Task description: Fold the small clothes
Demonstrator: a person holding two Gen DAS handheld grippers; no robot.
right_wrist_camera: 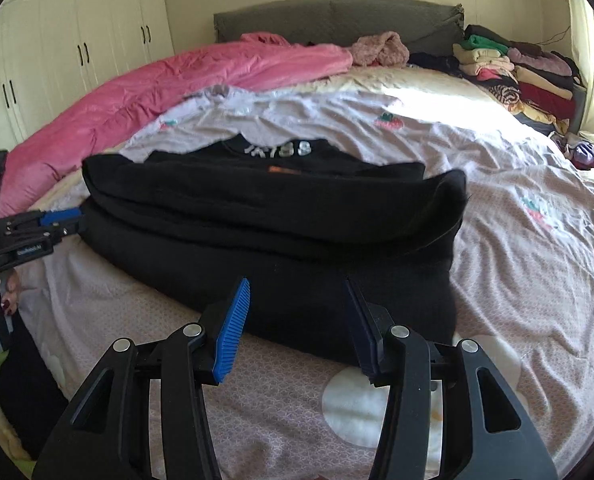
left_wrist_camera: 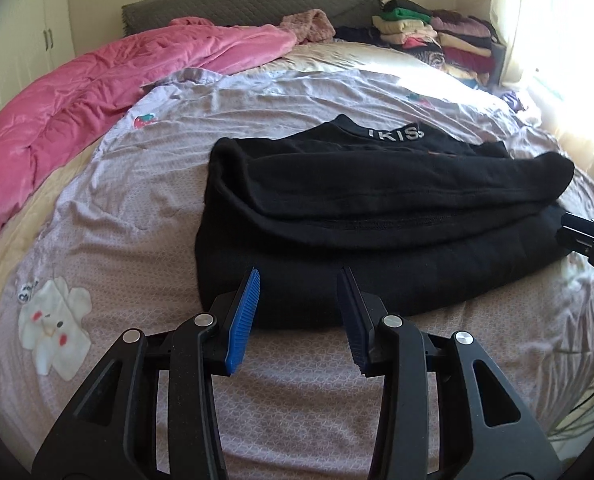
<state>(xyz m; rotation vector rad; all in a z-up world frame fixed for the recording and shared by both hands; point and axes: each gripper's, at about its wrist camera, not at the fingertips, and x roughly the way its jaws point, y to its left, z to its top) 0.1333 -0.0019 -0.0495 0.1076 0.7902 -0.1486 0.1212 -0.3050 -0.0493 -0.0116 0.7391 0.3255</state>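
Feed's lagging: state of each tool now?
Left tool: open, holding nothing, at the black top.
Right tool: open, holding nothing.

pink quilt (left_wrist_camera: 97, 80) bunched along the bed's left side, grey headboard (left_wrist_camera: 249, 0), white wardrobe (right_wrist_camera: 77, 32), lilac patterned bedsheet (left_wrist_camera: 137, 220)

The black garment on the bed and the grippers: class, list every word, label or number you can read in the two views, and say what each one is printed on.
"KIS": pale letters on the collar of the black garment, read in the left wrist view; a further mark at each end is unclear.
Same collar lettering in the right wrist view: too blurred to read.
Small orange tag below the collar: too small to read.
Pale label on the left gripper: blurred, unreadable.
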